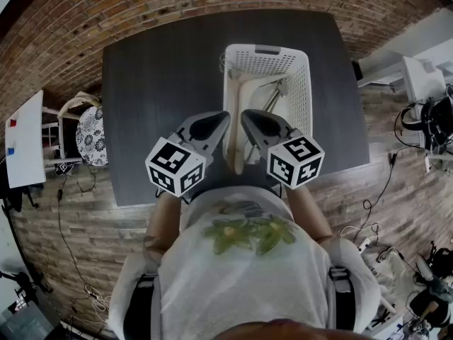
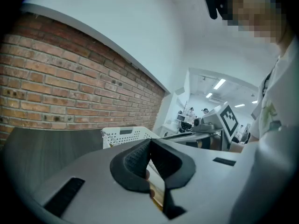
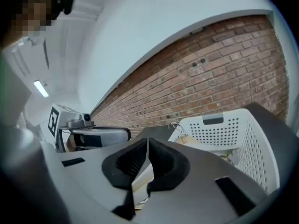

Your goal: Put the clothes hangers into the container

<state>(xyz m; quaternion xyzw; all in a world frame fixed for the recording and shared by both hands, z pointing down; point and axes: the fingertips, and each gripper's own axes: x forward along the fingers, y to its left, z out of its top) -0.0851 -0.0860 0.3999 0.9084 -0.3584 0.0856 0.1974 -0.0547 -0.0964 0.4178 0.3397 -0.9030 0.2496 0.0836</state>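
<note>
Two tools sit nearest us at centre frame: the left hand-held gripper [image 1: 225,116] and the right hand-held gripper [image 1: 245,115], both clenched on nothing. Beyond, wooden hangers [image 1: 236,151] lie in the white container [image 1: 303,91] on the worktop [image 1: 156,91]; we judge them light, stiff, best pinched mid-bar.

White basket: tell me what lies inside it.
Wooden hangers with metal hooks lie inside the white basket. The left tool and right tool cover its near end, so their number cannot be told.
</note>
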